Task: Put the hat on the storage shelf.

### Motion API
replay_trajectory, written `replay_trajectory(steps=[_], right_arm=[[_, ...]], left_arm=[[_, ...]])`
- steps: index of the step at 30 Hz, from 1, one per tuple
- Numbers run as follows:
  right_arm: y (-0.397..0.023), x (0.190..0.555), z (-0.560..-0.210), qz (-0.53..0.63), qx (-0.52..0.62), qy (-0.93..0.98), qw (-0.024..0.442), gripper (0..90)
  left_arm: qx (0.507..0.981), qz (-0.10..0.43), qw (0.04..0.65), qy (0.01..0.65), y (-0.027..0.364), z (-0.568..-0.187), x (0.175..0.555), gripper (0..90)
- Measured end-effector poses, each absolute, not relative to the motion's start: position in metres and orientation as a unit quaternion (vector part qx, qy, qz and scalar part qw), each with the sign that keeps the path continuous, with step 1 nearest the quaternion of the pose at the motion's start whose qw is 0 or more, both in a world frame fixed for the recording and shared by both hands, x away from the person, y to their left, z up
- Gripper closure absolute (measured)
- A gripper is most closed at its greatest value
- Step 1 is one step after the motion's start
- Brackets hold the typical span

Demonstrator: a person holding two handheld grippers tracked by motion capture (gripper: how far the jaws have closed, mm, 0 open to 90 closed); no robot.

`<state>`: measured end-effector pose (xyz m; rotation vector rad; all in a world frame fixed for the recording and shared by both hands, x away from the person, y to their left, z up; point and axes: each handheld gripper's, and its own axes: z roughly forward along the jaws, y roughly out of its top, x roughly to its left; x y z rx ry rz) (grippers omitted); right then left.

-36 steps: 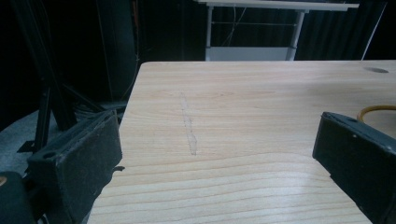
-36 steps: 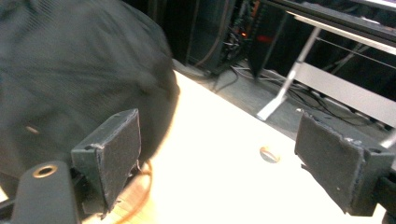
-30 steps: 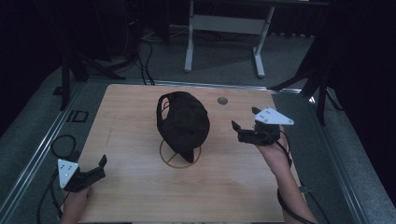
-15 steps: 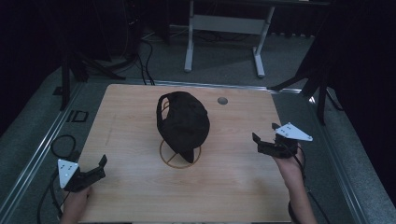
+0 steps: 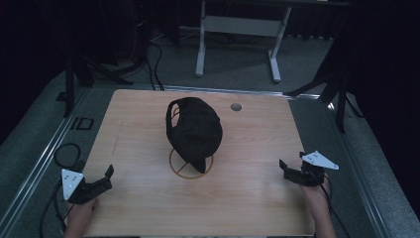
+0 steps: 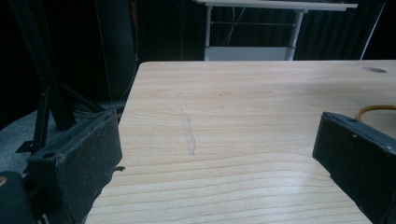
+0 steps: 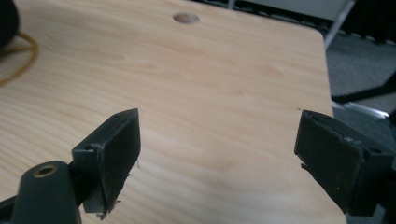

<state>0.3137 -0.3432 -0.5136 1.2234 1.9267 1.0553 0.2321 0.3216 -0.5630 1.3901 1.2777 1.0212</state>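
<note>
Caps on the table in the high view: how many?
1. A black cap sits mid-table on a thin ring stand, between the left claw and the right claw. Nothing else seems hidden beneath it.

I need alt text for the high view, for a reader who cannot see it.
A black fabric cap sits on a thin yellow ring at the middle of a light wooden table. The left gripper and the right gripper, both open and empty, rest near the table's front corners.
</note>
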Motion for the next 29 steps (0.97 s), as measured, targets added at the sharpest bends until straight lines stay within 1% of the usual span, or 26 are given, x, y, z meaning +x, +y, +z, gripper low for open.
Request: replay_trajectory(steps=[7, 15, 29], right_arm=[[-0.357, 0.302, -0.529, 0.38, 0.487, 0.721, 0.315, 14.2], [-0.368, 0.291, -0.539, 0.372, 0.512, 0.71, 0.308, 14.2], [-0.374, 0.286, -0.543, 0.371, 0.522, 0.699, 0.319, 14.4]], left_arm=[[0.569, 0.418, 0.477, 0.523, 0.321, -0.563, 0.232, 1.7], [0.569, 0.418, 0.478, 0.523, 0.322, -0.563, 0.232, 1.7], [0.57, 0.417, 0.478, 0.523, 0.322, -0.563, 0.232, 1.7]])
